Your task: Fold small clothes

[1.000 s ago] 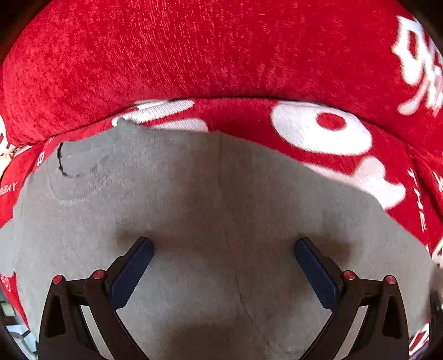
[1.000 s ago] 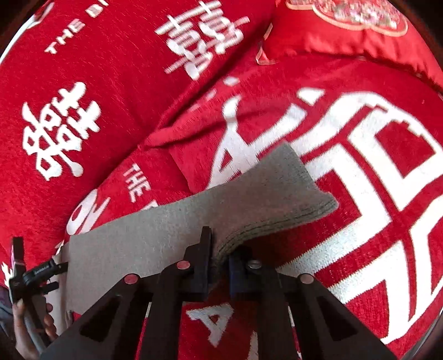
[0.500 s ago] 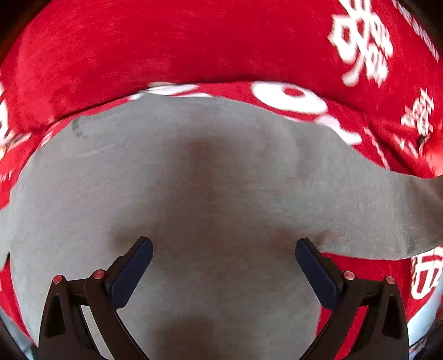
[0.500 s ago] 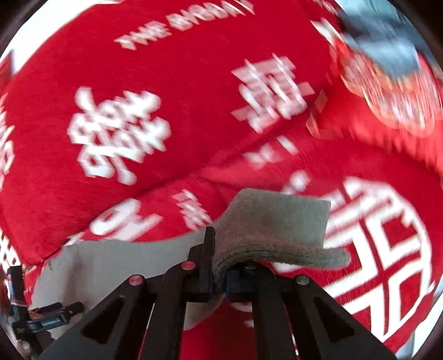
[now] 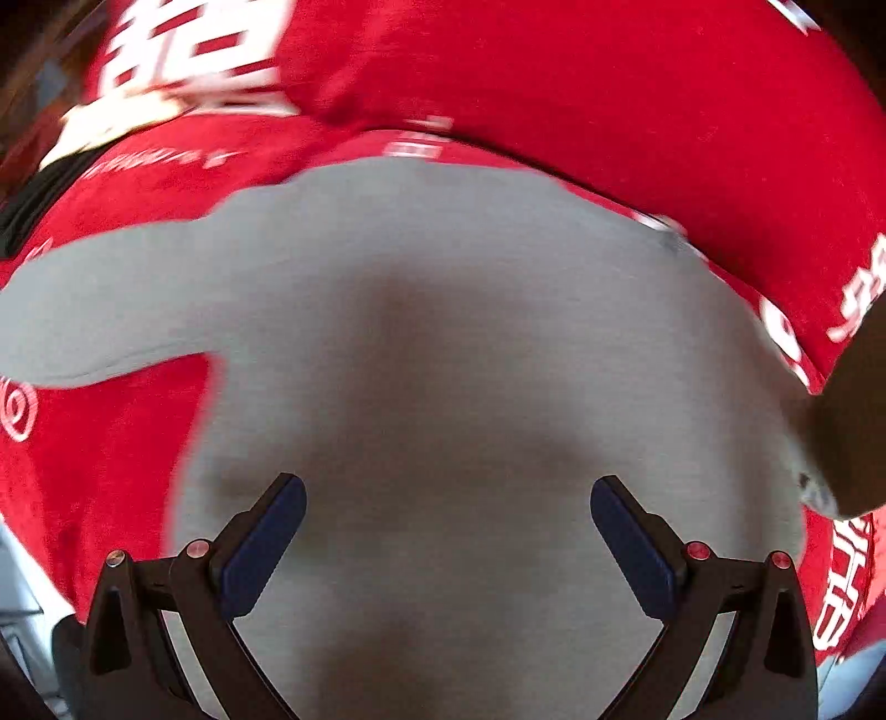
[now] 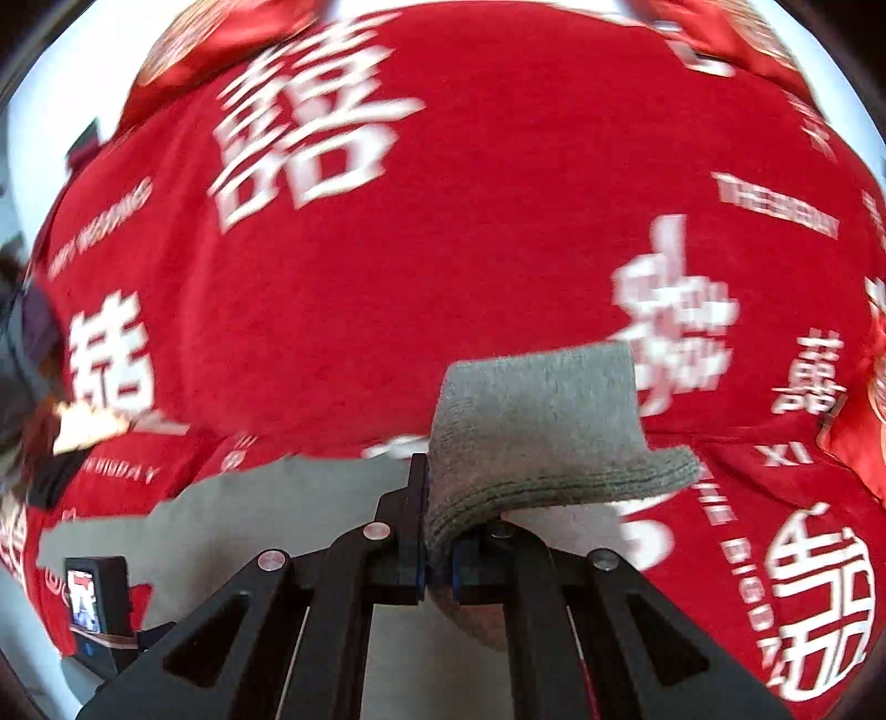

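Note:
A small grey knit garment (image 5: 443,343) lies spread on a red bed cover. One sleeve (image 5: 99,315) stretches out to the left. My left gripper (image 5: 447,515) is open, its blue-padded fingers (image 5: 266,543) just above the garment's body. My right gripper (image 6: 437,559) is shut on the ribbed cuff of the other grey sleeve (image 6: 542,421) and holds it lifted over the garment's body (image 6: 288,498). A dark blurred shape (image 5: 853,421) at the right edge of the left wrist view covers that side of the garment.
The red bed cover (image 6: 443,221) with white characters and lettering fills both views. Red pillows (image 6: 210,44) lie at the far edge. The left gripper's camera unit (image 6: 94,598) shows at the lower left of the right wrist view.
My right gripper has carried the gripped sleeve up and across over the garment's body. The left wrist view has swung, so the free sleeve is seen on the left. The left gripper stays open.

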`<state>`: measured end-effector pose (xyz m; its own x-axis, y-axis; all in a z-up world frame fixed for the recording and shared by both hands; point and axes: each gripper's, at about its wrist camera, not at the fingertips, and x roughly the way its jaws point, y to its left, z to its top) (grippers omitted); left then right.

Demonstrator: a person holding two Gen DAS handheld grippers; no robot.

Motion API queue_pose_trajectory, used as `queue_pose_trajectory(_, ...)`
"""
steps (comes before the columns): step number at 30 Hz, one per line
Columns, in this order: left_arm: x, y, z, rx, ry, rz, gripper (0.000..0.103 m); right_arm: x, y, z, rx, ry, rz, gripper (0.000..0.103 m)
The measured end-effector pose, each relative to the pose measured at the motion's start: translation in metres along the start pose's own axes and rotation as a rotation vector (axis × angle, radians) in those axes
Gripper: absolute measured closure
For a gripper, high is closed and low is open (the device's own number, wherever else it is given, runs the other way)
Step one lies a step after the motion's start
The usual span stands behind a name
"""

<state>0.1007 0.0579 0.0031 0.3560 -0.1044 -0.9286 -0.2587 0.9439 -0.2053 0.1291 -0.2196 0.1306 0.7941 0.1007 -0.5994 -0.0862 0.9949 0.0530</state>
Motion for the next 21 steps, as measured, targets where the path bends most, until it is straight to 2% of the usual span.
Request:
queue_pose_trajectory(4,-0.006,0.056,-0.003,-0.064,-0.027,0.011,0.000,0.038,0.077,-0.028,-0.114,0.067,-0.010,0.097)
queue_pose_trajectory(8,-0.005,0.098,-0.007,-0.111,-0.035,-0.005,0.000,0.079,0.125,-0.064,-0.182,0.161,-0.018,0.097)
queue_pose_trajectory(12,-0.001,0.119,-0.012,-0.137,-0.030,-0.029,0.000,0.121,0.164,-0.103,-0.260,0.251,-0.056,0.097)
queue_pose_trajectory(15,0.001,0.128,-0.017,-0.160,-0.037,-0.042,0.000,0.137,0.186,-0.124,-0.308,0.298,-0.067,0.097)
queue_pose_trajectory(17,0.002,0.131,-0.020,-0.176,-0.046,-0.053,0.000,0.143,0.196,-0.131,-0.336,0.333,-0.052,0.091)
queue_pose_trajectory(18,0.002,0.133,-0.022,-0.186,-0.047,-0.060,0.000,0.141,0.199,-0.132,-0.362,0.336,-0.060,0.084)
queue_pose_trajectory(20,0.001,0.136,-0.026,-0.199,-0.048,-0.080,0.000,0.134,0.208,-0.136,-0.444,0.329,-0.070,0.063)
queue_pose_trajectory(21,0.000,0.136,-0.029,-0.202,-0.052,-0.086,0.000,0.128,0.209,-0.135,-0.472,0.332,-0.062,0.038)
